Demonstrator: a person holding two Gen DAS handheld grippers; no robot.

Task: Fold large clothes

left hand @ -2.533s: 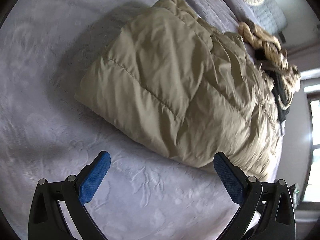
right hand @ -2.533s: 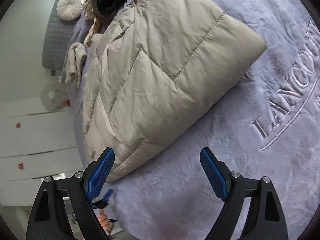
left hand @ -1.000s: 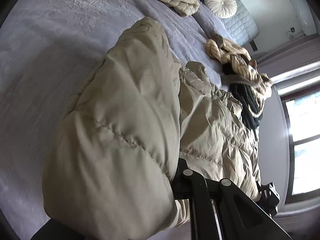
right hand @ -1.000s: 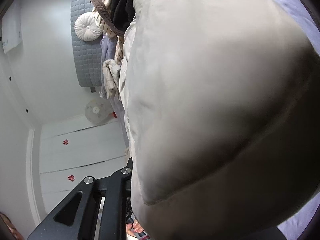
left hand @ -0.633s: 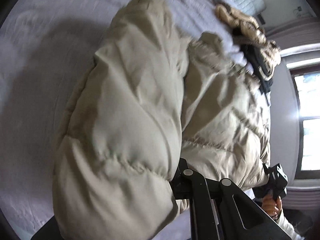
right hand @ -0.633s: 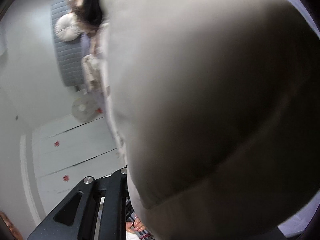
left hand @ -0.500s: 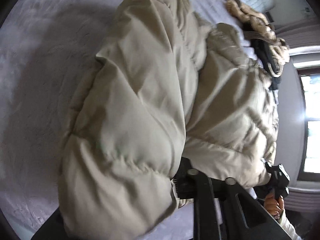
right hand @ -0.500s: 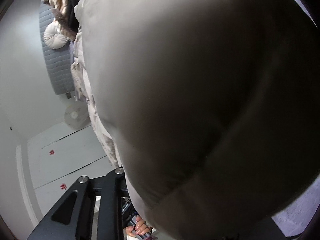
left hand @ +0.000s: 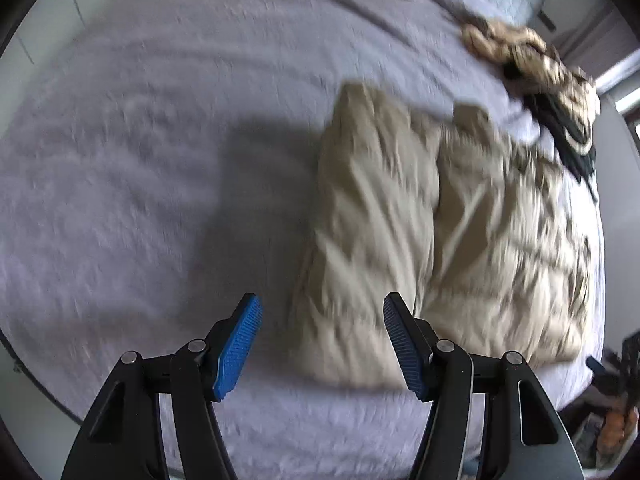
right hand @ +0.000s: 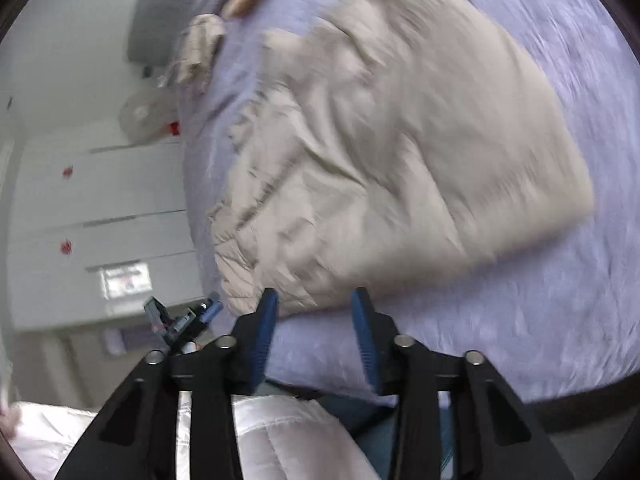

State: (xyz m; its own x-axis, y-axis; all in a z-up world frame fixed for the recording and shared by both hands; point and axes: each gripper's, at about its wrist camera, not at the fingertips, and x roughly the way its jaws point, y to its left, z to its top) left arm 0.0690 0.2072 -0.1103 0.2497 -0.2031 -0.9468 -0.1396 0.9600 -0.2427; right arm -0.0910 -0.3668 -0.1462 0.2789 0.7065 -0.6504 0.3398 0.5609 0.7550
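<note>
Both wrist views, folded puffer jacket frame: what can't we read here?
- Beige puffer jacket: quilting and fold edges smeared by motion blur in both views.
- Clothes pile, left wrist view: blurred, individual garments unclear.
- Right hand-held gripper, left wrist view: cut off by the frame edge.
- Left hand-held gripper, right wrist view: small, blurred.
- Wall stickers: too small to read.

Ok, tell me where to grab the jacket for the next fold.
Probably the jacket's near edge, one gripper at each bottom corner, coming in low from the bed's near side. That edge lies free and puffy, facing both opening, empty grippers.
</note>
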